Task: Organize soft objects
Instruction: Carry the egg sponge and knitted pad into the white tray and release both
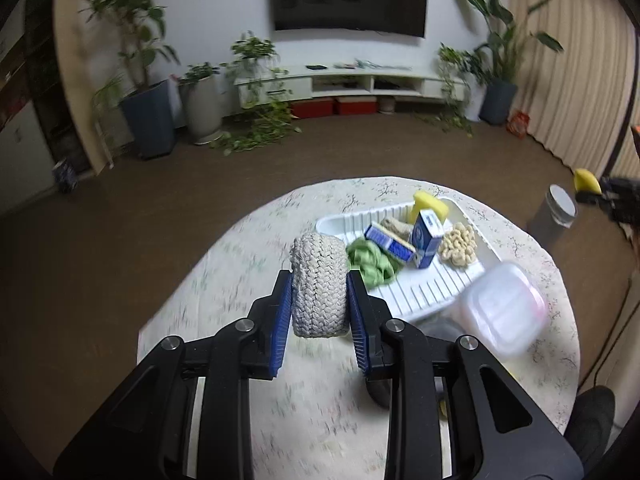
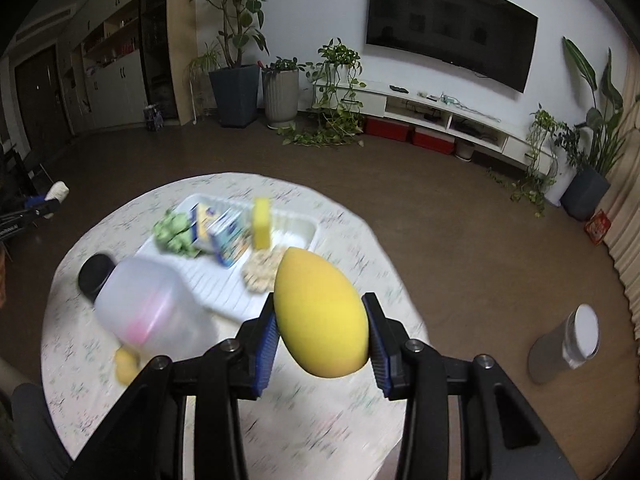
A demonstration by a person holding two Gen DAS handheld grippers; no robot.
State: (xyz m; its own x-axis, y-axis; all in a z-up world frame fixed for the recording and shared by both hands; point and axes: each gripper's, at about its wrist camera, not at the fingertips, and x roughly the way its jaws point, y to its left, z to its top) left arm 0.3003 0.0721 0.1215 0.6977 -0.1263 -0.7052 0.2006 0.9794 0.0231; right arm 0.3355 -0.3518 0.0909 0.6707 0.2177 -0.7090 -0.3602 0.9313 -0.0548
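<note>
The left tongs (image 1: 320, 284) squeeze a grey knitted roll (image 1: 319, 286) and the right tongs (image 2: 322, 322) squeeze a yellow egg-shaped sponge (image 2: 320, 314), both above the table (image 1: 248, 248), with the white ribbed tray (image 1: 420, 292) ahead.

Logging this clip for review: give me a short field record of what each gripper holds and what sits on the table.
left gripper: shut on woven grey pad
right gripper: shut on yellow egg-shaped sponge
surface: round table with patterned cloth
white tray: holds green cloth, two blue cartons, beige knit piece, yellow sponge block
beside tray: translucent plastic container, blurred
image quality: motion blur on table items
</note>
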